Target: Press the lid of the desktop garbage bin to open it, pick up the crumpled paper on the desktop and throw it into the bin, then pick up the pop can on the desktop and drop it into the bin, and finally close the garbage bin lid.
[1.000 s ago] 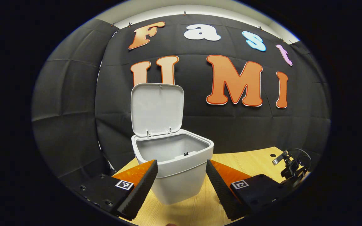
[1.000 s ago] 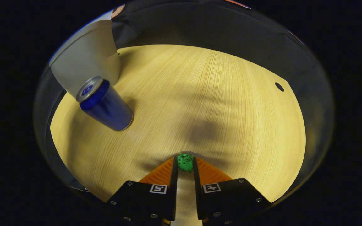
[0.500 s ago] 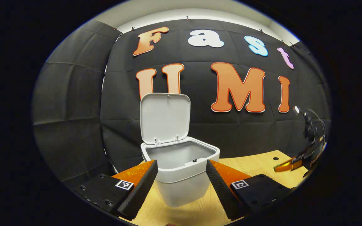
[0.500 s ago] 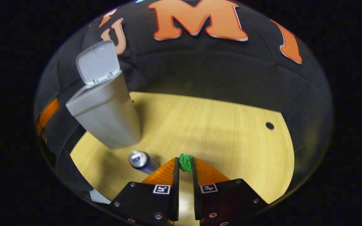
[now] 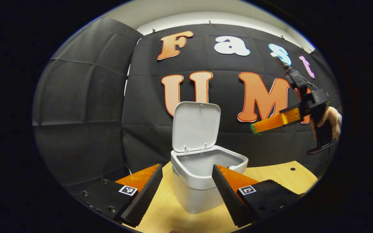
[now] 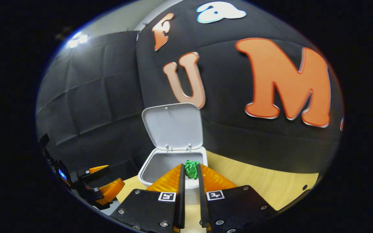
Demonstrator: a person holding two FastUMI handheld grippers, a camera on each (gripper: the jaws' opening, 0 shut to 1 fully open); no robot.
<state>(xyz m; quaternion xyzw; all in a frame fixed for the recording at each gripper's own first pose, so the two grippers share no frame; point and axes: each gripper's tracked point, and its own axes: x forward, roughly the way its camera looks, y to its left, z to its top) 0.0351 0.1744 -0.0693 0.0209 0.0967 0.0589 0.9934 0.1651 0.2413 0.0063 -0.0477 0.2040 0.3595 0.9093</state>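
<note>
- Paper (image 6: 191, 169): green wad pinched in your right claw (image 6: 191, 171), raised beside the bin (image 6: 173, 161), lid (image 6: 173, 126) upright.
- Left claw (image 5: 186, 184): released, empty, facing the bin on the desk (image 5: 270, 173).
- Advice: carry the wad squarely over the opening before you let go.

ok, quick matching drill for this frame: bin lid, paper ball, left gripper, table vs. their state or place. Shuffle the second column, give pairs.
Things:
1. bin lid
2. paper ball
3. left gripper
4. table

States or places:
A. pinched between two fingers, in the air near the bin
B. open, holding nothing, facing the bin
C. swung up, standing upright
D. under the bin, light wood

Pairs: 1-C, 2-A, 3-B, 4-D. The right gripper holds the ball, aimed at the open bin.
</note>
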